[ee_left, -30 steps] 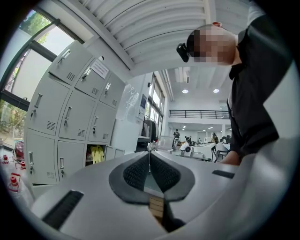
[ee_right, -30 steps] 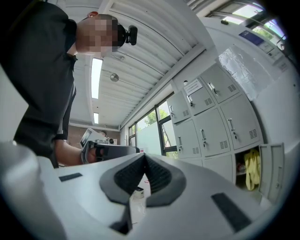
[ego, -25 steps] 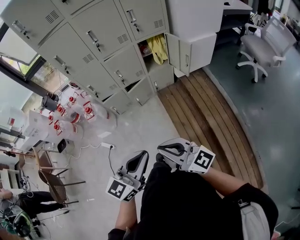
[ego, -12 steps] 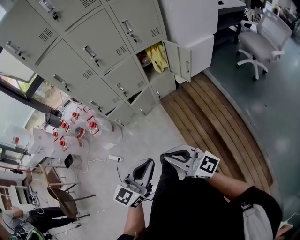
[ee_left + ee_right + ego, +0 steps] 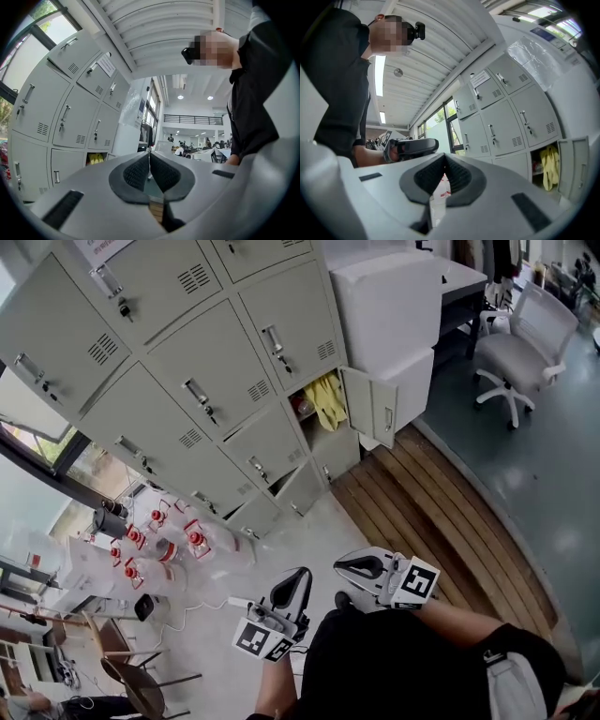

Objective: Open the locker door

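A bank of grey lockers (image 5: 187, 371) fills the upper left of the head view. One low locker stands with its door (image 5: 380, 416) swung open, and a yellow cloth (image 5: 328, 399) hangs inside it. My left gripper (image 5: 298, 576) and right gripper (image 5: 345, 565) are held close to the person's body, well short of the lockers, both shut and empty. In the left gripper view the pads meet at the left gripper's tip (image 5: 149, 157), with the lockers (image 5: 65, 126) off to the left. The right gripper view shows the shut right gripper (image 5: 444, 157), the open door (image 5: 574, 164) and the cloth (image 5: 548, 168).
A white cabinet (image 5: 389, 306) stands right of the lockers, with an office chair (image 5: 520, 343) beyond it. A wooden slat platform (image 5: 441, 512) runs along the right. Red-capped water bottles (image 5: 159, 540) and folding chairs (image 5: 131, 681) crowd the floor at lower left.
The lockers have slid lower and nearer in the head view. Both grippers sit a little lower in the frame and stay shut.
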Motion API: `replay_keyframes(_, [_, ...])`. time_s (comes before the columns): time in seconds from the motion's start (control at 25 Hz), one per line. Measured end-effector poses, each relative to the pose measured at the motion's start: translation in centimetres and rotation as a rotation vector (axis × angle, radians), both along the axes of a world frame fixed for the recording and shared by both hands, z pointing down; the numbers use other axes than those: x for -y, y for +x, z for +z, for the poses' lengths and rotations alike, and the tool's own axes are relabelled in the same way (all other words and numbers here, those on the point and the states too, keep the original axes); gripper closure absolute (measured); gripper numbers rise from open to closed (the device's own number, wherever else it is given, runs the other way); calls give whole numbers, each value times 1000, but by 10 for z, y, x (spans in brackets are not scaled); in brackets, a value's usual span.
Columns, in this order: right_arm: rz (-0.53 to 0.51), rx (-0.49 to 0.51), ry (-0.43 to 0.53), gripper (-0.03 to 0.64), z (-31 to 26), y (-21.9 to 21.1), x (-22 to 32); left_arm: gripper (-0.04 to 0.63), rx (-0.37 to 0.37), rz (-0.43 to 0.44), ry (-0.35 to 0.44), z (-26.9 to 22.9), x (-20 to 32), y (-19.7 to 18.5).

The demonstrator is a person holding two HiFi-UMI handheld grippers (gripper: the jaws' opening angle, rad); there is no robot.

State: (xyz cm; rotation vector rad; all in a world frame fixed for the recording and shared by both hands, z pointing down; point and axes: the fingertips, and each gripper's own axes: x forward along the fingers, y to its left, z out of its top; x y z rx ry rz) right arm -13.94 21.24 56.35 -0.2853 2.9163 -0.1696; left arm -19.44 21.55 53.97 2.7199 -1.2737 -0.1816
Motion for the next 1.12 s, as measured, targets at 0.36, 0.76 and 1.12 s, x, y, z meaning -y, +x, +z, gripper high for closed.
replay_keyframes(0.36, [113,8,71,606,-54,-56,83,577,2,108,54,-33,71,-61])
replay_keyframes(0.76, [222,-74,-5,606,-21,-57,125,577,-78,195,-17,-1,128,-72])
replay_keyframes(1.12, [223,-27,-14,606,-23,-47,210,577,-47,203,-13,-12,207,-57])
